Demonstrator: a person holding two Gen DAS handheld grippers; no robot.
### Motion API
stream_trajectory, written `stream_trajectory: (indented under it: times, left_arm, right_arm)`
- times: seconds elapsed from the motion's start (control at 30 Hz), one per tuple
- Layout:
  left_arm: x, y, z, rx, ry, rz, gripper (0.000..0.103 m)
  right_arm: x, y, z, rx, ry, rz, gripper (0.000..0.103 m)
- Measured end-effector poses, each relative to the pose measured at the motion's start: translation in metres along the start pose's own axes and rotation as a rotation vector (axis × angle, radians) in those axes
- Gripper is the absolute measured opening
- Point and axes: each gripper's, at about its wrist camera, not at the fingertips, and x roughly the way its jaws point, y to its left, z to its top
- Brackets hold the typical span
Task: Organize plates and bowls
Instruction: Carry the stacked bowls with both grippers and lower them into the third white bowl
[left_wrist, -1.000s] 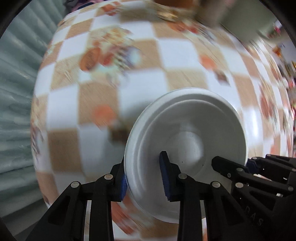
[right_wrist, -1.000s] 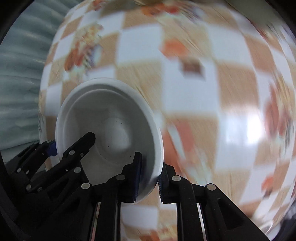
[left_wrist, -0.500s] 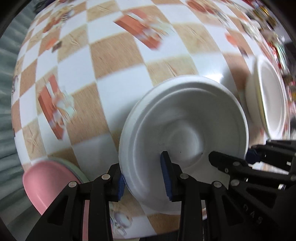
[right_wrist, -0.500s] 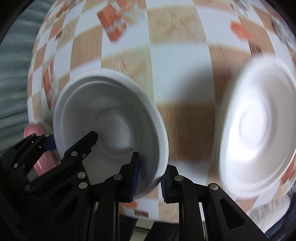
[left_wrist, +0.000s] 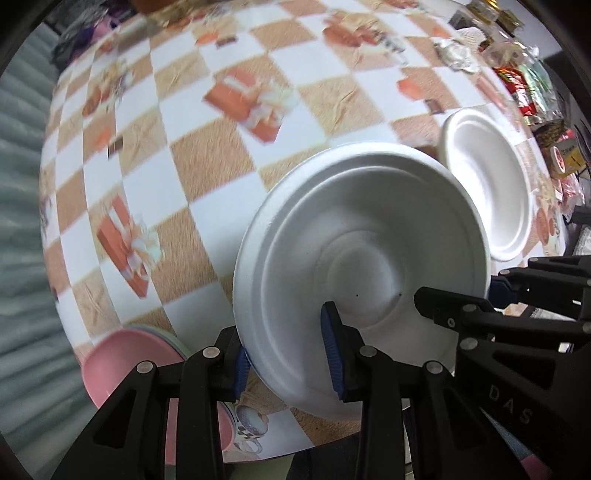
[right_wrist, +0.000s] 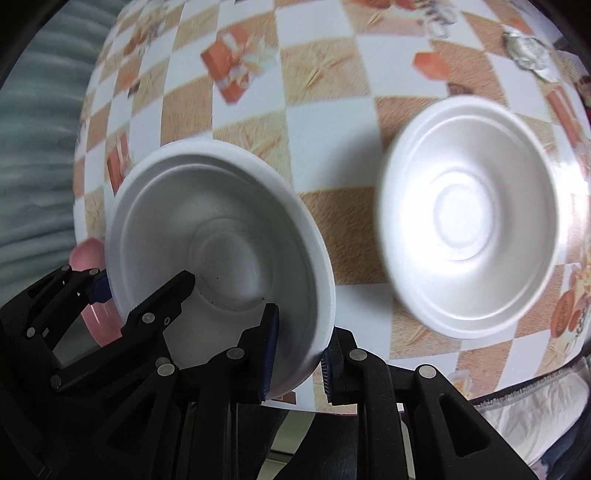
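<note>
Both grippers hold one white foam bowl above the checkered table. My left gripper is shut on its left rim, one pad inside and one outside. My right gripper is shut on its right rim; the bowl also shows in the right wrist view. A second white foam bowl rests on the table to the right, and it also shows in the left wrist view. Pink plates are stacked at the near left edge.
The table has an orange and white checkered cloth. Snack packets and wrappers crowd the far right corner. A pale curtain hangs at the left. The table's near edge runs just below the grippers.
Both grippers have carried the held bowl across the table toward the right. The second bowl has come fuller into view and nearer, and the pink plates now show at the left.
</note>
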Motion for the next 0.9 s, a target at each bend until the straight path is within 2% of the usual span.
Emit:
stream_trajectory:
  times: [0.1,0.2,0.23,0.27,0.37,0.4,0.53,0.7,0.9]
  left_arm:
    - [-0.015,-0.008,0.004,0.032,-0.019,0.005,0.037]
    - [-0.025,-0.020,0.012,0.063,-0.036,0.009,0.037]
    - [-0.036,-0.031,0.017,0.076,-0.041,0.011,0.037]
    - [-0.035,-0.032,0.020,0.084,-0.044,0.012,0.037]
    - [-0.036,-0.036,0.023,0.115,-0.057,0.015,0.037]
    - [-0.037,-0.050,0.020,0.125,-0.062,0.016,0.037]
    - [-0.034,-0.057,0.027,0.165,-0.078,0.020,0.037]
    - [-0.024,-0.059,0.047,0.212,-0.087,0.024,0.037]
    - [-0.021,-0.088,0.060,0.285,-0.088,0.019,0.037]
  right_arm:
    - [-0.007,-0.008,-0.006,0.023,-0.026,0.003,0.022]
    - [-0.015,-0.008,-0.035,0.042,-0.050,0.004,0.022]
    - [-0.022,-0.009,-0.035,0.051,-0.058,0.006,0.022]
    - [-0.032,-0.021,-0.037,0.061,-0.064,0.009,0.022]
    - [-0.034,-0.021,-0.039,0.084,-0.080,0.013,0.022]
    - [-0.039,-0.029,-0.038,0.092,-0.086,0.014,0.022]
    - [-0.051,-0.043,-0.038,0.121,-0.110,0.011,0.022]
    - [-0.066,-0.065,-0.041,0.160,-0.130,0.016,0.022]
    - [-0.078,-0.103,-0.055,0.238,-0.145,0.023,0.022]
